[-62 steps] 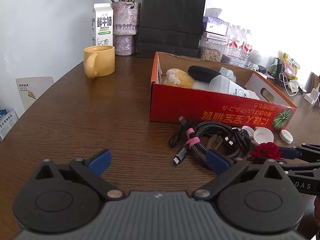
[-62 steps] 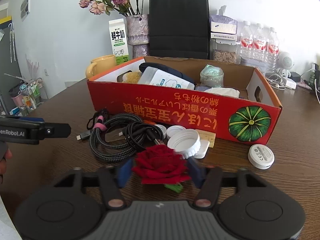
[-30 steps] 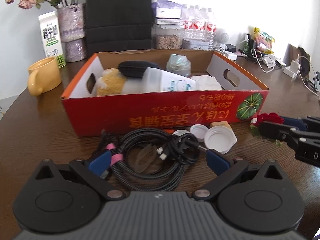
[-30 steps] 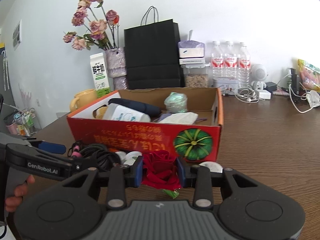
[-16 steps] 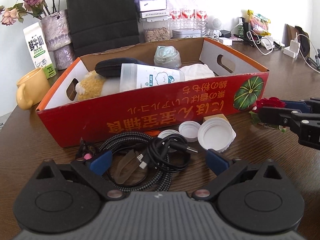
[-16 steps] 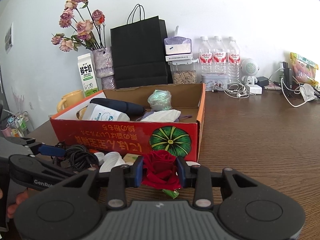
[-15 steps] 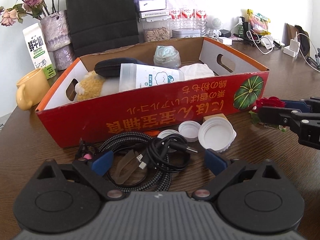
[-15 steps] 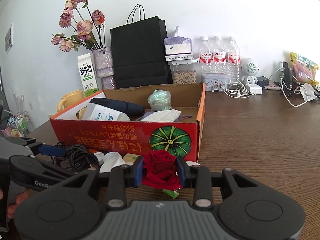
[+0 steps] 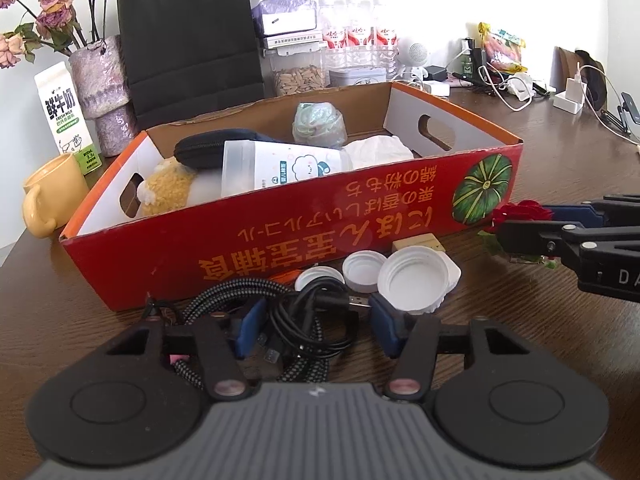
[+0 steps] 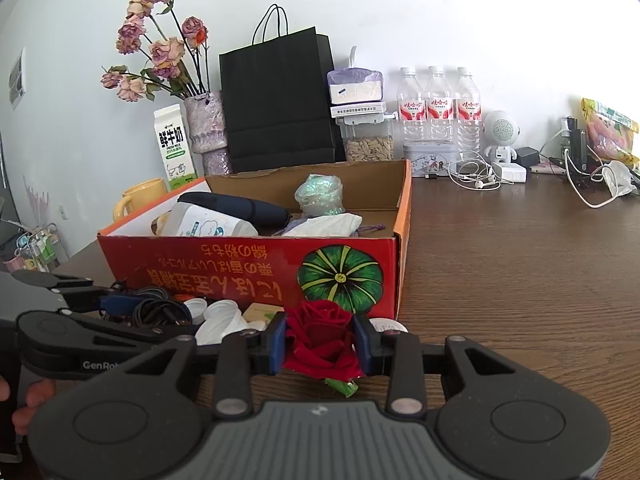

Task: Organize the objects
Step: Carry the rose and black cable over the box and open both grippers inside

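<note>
A bundle of black and braided cables (image 9: 312, 320) lies on the wooden table in front of a red cardboard box (image 9: 320, 232). My left gripper (image 9: 317, 330) straddles that bundle and its jaws are closing. The left pad sits among the cables, while the right pad (image 9: 384, 326) stands just clear of them. My right gripper (image 10: 320, 344) is shut on a red rose (image 10: 320, 332) and hovers by the box's front right corner (image 10: 396, 272). In the left wrist view, the rose (image 9: 520, 213) shows at the right edge.
White bottle caps (image 9: 412, 280) and a small wooden block (image 9: 418, 244) lie beside the cables. The box holds a pouch, a white bottle and soft items. A yellow mug (image 9: 52, 196), milk carton, vase, black bag (image 10: 280, 100) and water bottles stand behind.
The left gripper's jaws have narrowed around the cable bundle after it swung to face the box and crept closer. The right gripper keeps the rose and has held still over the last half second.
</note>
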The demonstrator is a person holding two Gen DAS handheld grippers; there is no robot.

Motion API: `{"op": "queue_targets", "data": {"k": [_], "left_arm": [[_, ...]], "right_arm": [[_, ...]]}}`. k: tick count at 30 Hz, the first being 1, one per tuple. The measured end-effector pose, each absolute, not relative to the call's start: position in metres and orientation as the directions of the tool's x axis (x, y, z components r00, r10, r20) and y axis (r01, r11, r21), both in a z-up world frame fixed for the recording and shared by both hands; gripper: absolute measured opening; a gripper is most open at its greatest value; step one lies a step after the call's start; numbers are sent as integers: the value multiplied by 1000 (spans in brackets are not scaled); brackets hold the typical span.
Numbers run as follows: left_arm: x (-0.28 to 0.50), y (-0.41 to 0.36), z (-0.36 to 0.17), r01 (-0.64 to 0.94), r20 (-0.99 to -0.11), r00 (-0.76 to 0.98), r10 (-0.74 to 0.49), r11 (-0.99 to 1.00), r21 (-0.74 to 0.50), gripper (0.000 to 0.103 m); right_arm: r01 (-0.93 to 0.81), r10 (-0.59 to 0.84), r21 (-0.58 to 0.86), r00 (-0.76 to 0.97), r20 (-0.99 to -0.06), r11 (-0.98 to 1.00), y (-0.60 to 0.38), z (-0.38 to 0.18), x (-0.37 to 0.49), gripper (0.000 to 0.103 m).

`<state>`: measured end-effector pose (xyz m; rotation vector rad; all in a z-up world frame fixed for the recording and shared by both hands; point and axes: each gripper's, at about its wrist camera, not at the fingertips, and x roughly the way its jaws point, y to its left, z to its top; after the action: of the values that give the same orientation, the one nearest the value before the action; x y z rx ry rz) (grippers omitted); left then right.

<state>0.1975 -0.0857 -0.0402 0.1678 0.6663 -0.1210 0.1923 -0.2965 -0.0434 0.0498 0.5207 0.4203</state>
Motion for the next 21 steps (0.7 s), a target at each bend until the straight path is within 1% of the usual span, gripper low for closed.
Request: {"op": "queue_targets", "data": {"k": [9, 21], "left_arm": [[184, -82, -34, 150, -594, 802, -63, 984, 98, 57], [173, -62, -9, 128, -535, 841, -83, 991, 48, 57]], "right_arm": [[-368, 393, 149, 787, -476, 918, -296, -43, 192, 33], [-379, 379, 89, 819, -431, 921, -287, -33, 181, 33]]}}
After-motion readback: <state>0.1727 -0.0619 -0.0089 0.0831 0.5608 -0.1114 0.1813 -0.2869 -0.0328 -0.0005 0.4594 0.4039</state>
